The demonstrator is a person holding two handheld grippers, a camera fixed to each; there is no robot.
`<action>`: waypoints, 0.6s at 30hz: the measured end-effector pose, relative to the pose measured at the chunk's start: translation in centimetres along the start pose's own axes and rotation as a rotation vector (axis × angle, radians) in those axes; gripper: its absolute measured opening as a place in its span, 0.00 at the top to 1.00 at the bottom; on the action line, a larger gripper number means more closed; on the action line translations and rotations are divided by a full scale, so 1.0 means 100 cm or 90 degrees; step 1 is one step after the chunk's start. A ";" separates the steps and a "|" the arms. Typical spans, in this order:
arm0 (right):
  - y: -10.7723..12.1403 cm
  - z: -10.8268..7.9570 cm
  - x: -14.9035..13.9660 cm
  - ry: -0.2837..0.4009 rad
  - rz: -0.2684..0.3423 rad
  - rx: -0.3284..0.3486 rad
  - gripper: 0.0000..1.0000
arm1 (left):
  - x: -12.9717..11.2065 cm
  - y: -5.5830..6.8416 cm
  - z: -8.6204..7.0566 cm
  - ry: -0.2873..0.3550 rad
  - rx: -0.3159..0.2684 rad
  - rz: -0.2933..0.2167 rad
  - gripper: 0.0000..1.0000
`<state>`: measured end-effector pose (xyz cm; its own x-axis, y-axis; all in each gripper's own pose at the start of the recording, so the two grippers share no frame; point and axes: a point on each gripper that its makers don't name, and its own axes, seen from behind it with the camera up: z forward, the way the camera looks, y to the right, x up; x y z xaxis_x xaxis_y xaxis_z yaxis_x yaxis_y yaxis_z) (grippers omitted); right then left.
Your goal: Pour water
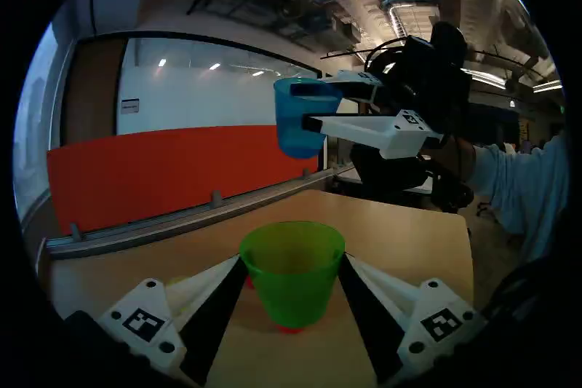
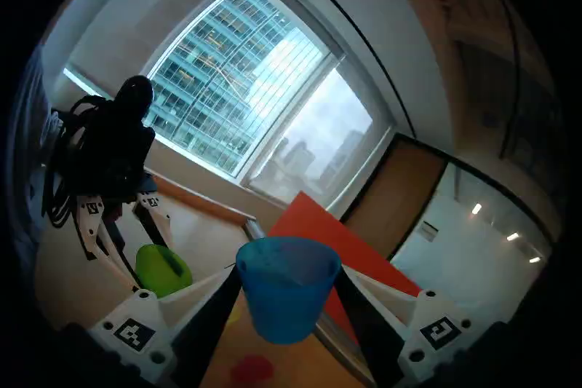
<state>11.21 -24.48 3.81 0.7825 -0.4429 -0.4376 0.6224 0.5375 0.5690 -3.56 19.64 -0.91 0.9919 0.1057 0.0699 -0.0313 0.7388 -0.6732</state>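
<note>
Window [image 2: 247,89]: large glazed wall with tower blocks outside, filling the 12 o'clock part of the right gripper view.
Orange panel [image 1: 167,169]: long screen behind the table, running from 9 o'clock towards centre in the left gripper view.
Table [image 1: 407,235]: pale wood top with a rounded far corner at 3 o'clock.
Sleeve [image 1: 520,184]: light-coloured, on a person's arm coming in from 3 o'clock behind the right gripper.
Right gripper [image 1: 305,105]: raised well above the table, at 12 o'clock from the green cup. Fingers reach in from 3 o'clock, clamped on the blue cup, one on each side just below the rim. In its own view [image 2: 287,275] the two fingers flank the cup at 8 and 4 o'clock.
Left gripper [image 1: 292,260]: low over the table, fingers closed against the green cup from 9 and 3 o'clock. It also appears at 9 o'clock in the right gripper view [image 2: 155,260].
Green cup [image 1: 292,286]: translucent, upright, pinched between the left fingers. Whether its base rests on the table cannot be told.
Blue cup [image 1: 291,140]: translucent, held in the air, near upright, well apart from the green cup; any contents cannot be made out.
Red spot [image 2: 251,371]: round mark on the table at 6 o'clock.
Yellow spot [image 2: 233,313]: smaller mark beside the right gripper's finger.
</note>
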 end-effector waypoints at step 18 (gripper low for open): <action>0.005 0.018 0.021 -0.010 -0.169 -0.004 0.09 | 0.005 0.005 0.007 0.006 -0.018 -0.002 0.14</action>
<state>13.10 -26.39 4.43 0.5919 -0.5801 -0.5595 0.8057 0.4054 0.4319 -3.18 20.57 -0.69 0.9932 0.0970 0.0646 -0.0252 0.7200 -0.6935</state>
